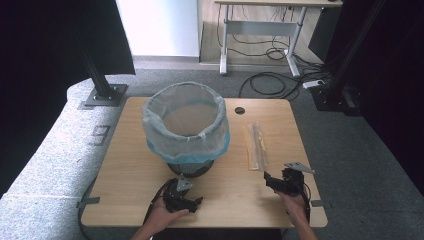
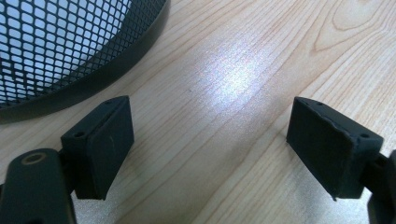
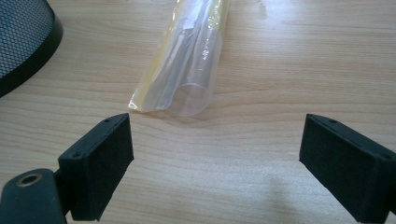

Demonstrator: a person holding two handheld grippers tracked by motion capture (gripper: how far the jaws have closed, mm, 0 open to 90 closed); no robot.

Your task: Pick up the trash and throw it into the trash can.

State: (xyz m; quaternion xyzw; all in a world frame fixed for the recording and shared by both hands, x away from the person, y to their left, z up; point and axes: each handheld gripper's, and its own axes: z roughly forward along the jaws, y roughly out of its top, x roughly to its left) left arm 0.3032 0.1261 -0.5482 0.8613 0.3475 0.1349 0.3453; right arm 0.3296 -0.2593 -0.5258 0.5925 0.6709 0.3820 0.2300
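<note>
- High view: a black mesh wastebasket lined with a pale plastic bag stands mid-table; a clear plastic sleeve lies flat at its 3 o'clock, apart from it.
- Left gripper sits at the basket's 6 o'clock, jaws spread wide over bare wood, the basket's base rim just beside.
- Right gripper rests at the sleeve's 5 o'clock, jaws spread, gripping nothing.

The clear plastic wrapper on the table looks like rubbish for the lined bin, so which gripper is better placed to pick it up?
Right, I'd judge. The right gripper sits just below the clear plastic wrapper, jaws open and facing its near end. The left gripper points at the black mesh wastebasket's base, with the wrapper off to its side.
</note>
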